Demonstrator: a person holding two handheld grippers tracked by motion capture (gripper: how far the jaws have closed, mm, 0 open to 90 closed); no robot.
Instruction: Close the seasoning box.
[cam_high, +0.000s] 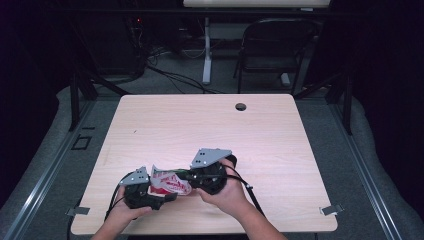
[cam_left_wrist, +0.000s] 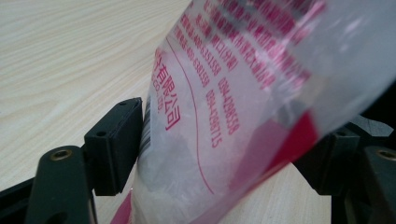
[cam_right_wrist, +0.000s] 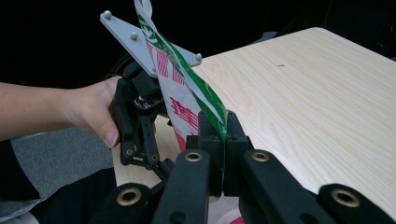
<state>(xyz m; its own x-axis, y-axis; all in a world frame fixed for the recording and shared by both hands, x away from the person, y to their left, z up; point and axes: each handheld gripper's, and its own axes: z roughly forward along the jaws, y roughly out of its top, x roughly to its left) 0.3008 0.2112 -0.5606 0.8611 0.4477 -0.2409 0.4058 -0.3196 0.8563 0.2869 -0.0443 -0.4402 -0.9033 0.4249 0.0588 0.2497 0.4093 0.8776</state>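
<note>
A clear plastic bag (cam_high: 170, 182) with red print and a green-and-white striped edge hangs between my two grippers, just above the wooden table (cam_high: 210, 125) near its front edge. My right gripper (cam_right_wrist: 223, 128) is shut on the bag's striped edge (cam_right_wrist: 196, 84), pinching the thin film between its pads. In the high view the right gripper (cam_high: 186, 176) points left at the bag. My left gripper (cam_left_wrist: 229, 135) stands open, its jaws wide apart with the bag (cam_left_wrist: 224, 93) passing between them; the left pad (cam_left_wrist: 114, 144) only brushes the film. From above, the left gripper (cam_high: 167, 196) sits left of and below the bag.
Bare wood stretches behind and to the right of the hands, with a small round hole (cam_high: 241, 106) near the far edge. A dark folding chair (cam_high: 272, 45) and cables stand on the floor beyond the table. The front edge lies just under the forearms.
</note>
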